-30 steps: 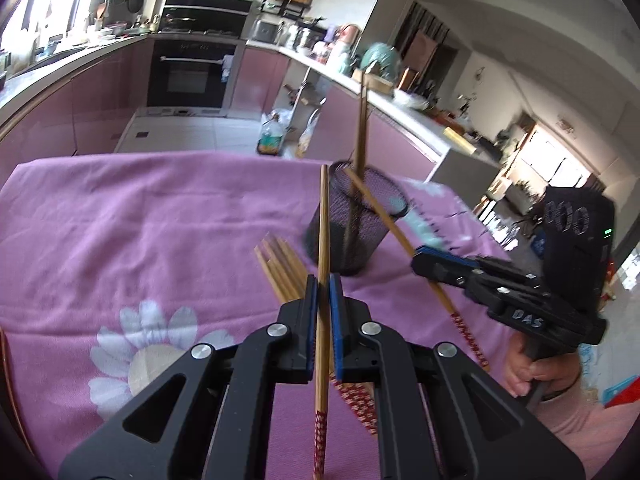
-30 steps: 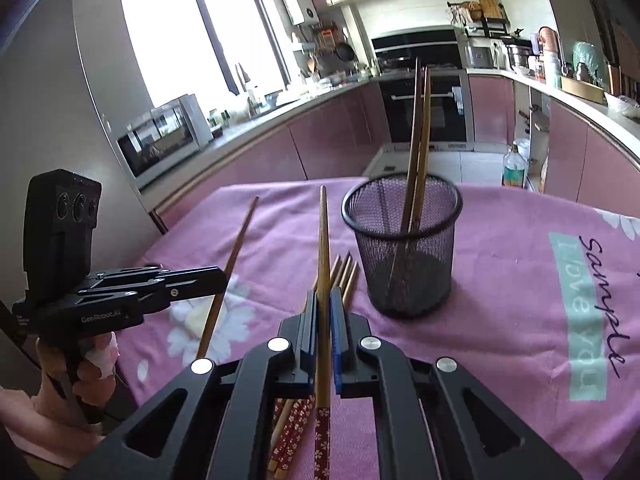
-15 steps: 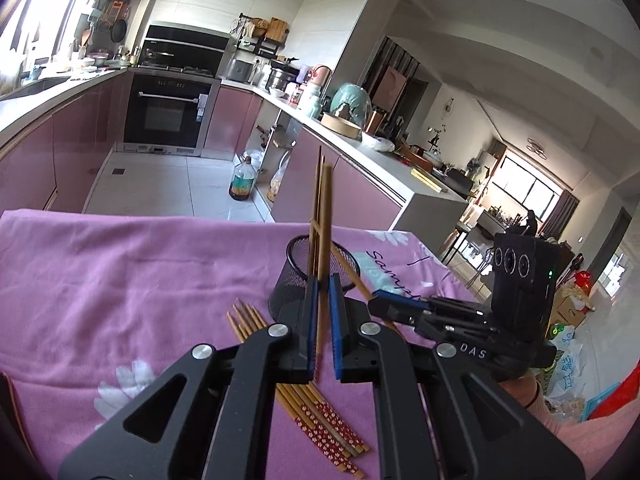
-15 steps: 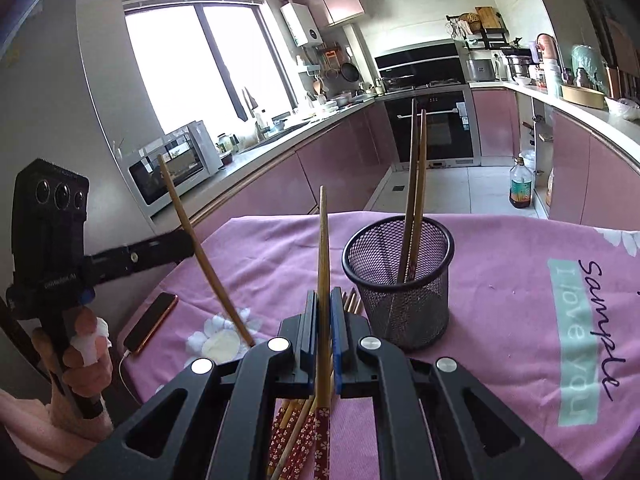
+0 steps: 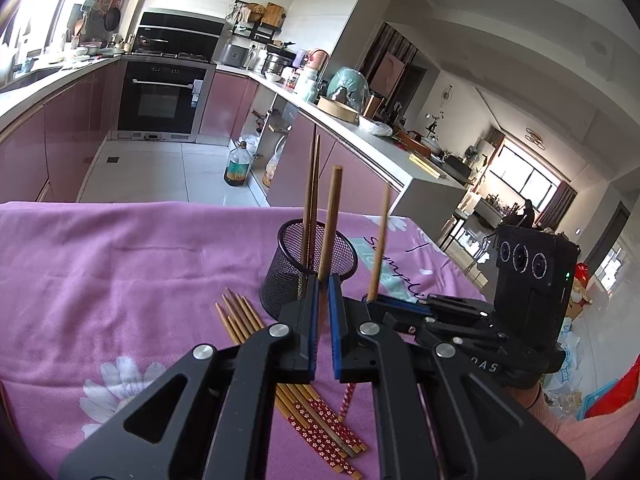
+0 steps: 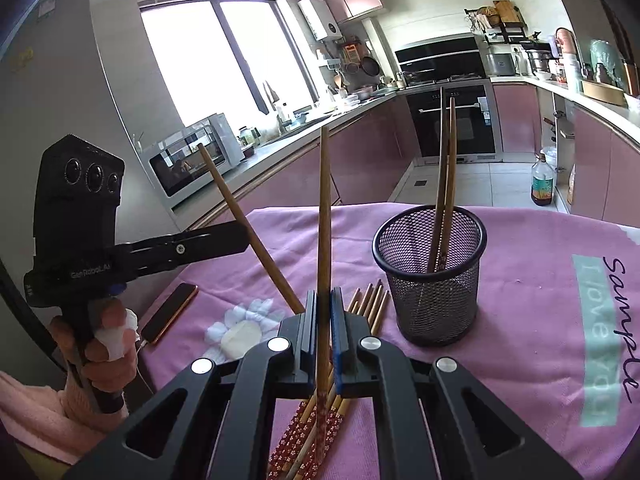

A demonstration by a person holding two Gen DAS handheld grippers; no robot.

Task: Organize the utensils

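Item: mesh holder (image 6: 430, 276), upright on the bench (image 6: 532, 312), two chopsticks inside; spare chopsticks (image 5: 280, 368) laid beside it. Left gripper (image 5: 324, 320) and right gripper (image 6: 324, 332): one chopstick pinched in each. Tips are best aligned over the rim before release.

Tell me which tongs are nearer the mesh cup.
Right, it seems. The right tongs sit just left of the cup, close to it; the left tongs hang farther left, beyond the right ones.
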